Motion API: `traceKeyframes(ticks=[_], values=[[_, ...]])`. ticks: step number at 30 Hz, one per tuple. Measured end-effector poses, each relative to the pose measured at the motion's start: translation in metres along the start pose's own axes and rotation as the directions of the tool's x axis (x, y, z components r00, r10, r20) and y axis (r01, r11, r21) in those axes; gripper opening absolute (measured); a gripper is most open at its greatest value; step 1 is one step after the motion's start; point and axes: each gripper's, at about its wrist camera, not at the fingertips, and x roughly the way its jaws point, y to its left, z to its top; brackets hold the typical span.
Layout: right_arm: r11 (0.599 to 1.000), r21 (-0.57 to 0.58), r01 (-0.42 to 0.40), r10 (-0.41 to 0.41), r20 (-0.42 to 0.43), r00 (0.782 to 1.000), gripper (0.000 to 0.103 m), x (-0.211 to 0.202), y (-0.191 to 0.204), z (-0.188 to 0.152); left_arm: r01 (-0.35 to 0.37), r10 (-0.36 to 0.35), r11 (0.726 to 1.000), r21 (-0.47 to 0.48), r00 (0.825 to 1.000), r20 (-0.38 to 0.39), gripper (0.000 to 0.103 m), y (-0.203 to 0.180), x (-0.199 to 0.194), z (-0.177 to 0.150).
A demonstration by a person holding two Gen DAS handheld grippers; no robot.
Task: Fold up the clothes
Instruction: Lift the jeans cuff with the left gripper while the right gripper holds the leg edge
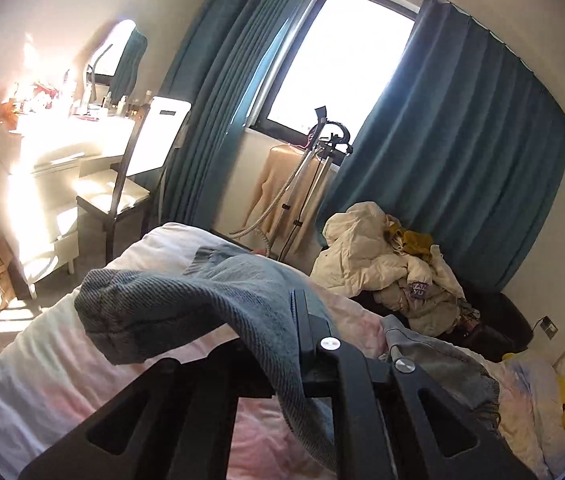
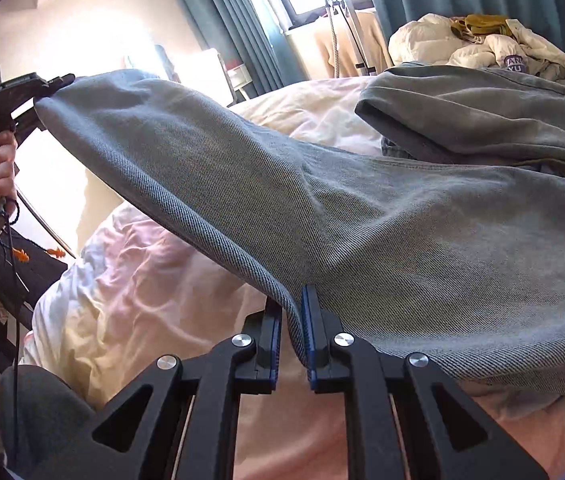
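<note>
Our right hand-held gripper (image 2: 292, 332) has its jaws pinched onto a fold along the near edge of the jeans (image 2: 362, 208), with denim squeezed between the blue pads. Our left hand-held gripper (image 2: 56, 80) is clamped on a far end of the same garment, at what looks like a leg hem or corner, and in its own view the cloth drapes over its closed jaws. Between the two grips the denim hangs taut, lifted clear of the bed (image 2: 142, 280). The rest of the jeans trails toward the bed's far right side, where another layer of denim lies bunched on the pink and white cover. We judge the fold barely begun: the garment is gripped and raised, but no neat crease or flat stack shows yet. Beyond the far edge, a heap of pale clothes (image 2: 482, 48) waits unfolded.
</note>
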Motion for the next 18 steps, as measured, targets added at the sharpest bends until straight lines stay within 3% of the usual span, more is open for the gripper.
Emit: traceKeyframes(ticks=[2,5,8,11,14,15,16,18], values=[[1.000,-0.005,0.006,-0.006,-0.054,0.999,0.010,0.017,0.003,0.003,-0.090,0.084,0.993,-0.070,0.993,-0.084,0.005,0.040,0.015,-0.023],[1.000,-0.021,0.020,-0.022,-0.106,0.994,0.010,0.031,0.004,-0.005,-0.228,0.177,0.959,-0.168,0.945,-0.276,0.005,0.110,0.049,-0.074],[0.997,-0.059,0.042,-0.049,-0.123,0.991,0.012,0.037,0.008,-0.010,-0.249,0.146,0.931,-0.267,0.925,-0.351,0.006,0.148,0.063,-0.110],[0.997,-0.061,0.051,-0.058,-0.124,0.991,0.012,0.036,0.008,-0.013,-0.236,0.122,0.922,-0.307,0.930,-0.348,0.008,0.151,0.060,-0.113],[0.998,-0.043,0.042,-0.047,-0.121,0.992,0.012,0.032,0.006,-0.016,-0.227,0.127,0.929,-0.291,0.937,-0.327,0.028,0.142,0.045,-0.100],[0.998,-0.041,0.041,-0.046,-0.119,0.992,0.012,0.031,0.006,-0.016,-0.221,0.125,0.933,-0.285,0.939,-0.320,0.045,0.138,0.037,-0.096],[0.998,-0.044,0.042,-0.047,-0.117,0.992,0.012,0.031,0.006,-0.014,-0.215,0.123,0.936,-0.278,0.942,-0.312,0.056,0.134,0.030,-0.093],[0.998,-0.044,0.041,-0.045,-0.110,0.993,0.012,0.032,0.006,-0.010,-0.211,0.136,0.943,-0.257,0.950,-0.283,0.059,0.125,0.011,-0.083]])
